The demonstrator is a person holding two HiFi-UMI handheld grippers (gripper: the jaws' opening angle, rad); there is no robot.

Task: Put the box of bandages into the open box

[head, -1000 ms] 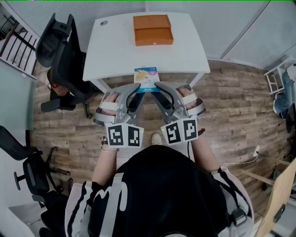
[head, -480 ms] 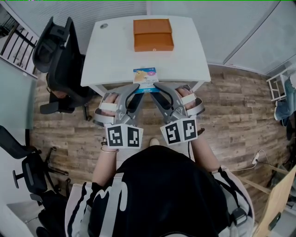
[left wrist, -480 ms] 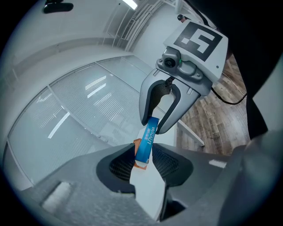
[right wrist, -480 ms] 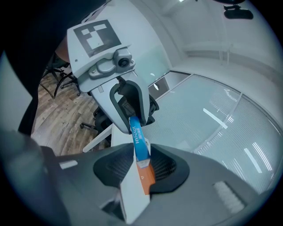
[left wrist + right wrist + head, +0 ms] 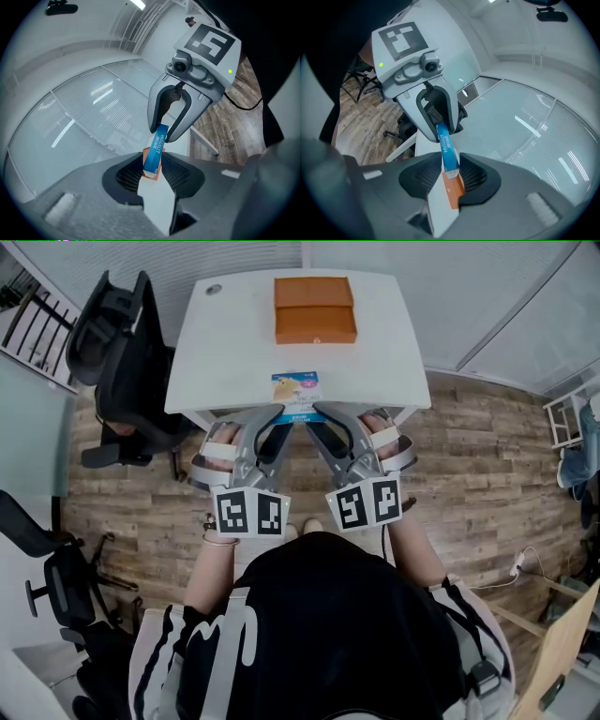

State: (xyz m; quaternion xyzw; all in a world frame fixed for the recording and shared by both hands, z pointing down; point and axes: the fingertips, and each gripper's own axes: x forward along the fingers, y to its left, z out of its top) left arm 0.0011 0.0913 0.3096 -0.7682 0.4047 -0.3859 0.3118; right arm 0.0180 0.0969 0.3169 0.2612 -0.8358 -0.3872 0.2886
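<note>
Both my grippers have come a little forward together with the box of bandages (image 5: 297, 395), so it now hangs further over the near edge of the white table (image 5: 234, 343) than a second ago. My left gripper (image 5: 279, 420) and my right gripper (image 5: 315, 420) face each other, and each one clamps one side of the box at its near end. The jaws stand partly apart, only as wide as the thin carton between them. The orange open box (image 5: 315, 310) lies at the far side of the table, well apart from my load.

I see three risks from here. If one hand goes faster than the other, the carton can twist or slide out of one grip, because I hold it only by a small part. If I press harder to be safe, the cardboard can dent. When I lower it, the free far end can catch the rim of the orange box and push this light box away. Releasing one side earlier than the other can tip the carton outside.
</note>
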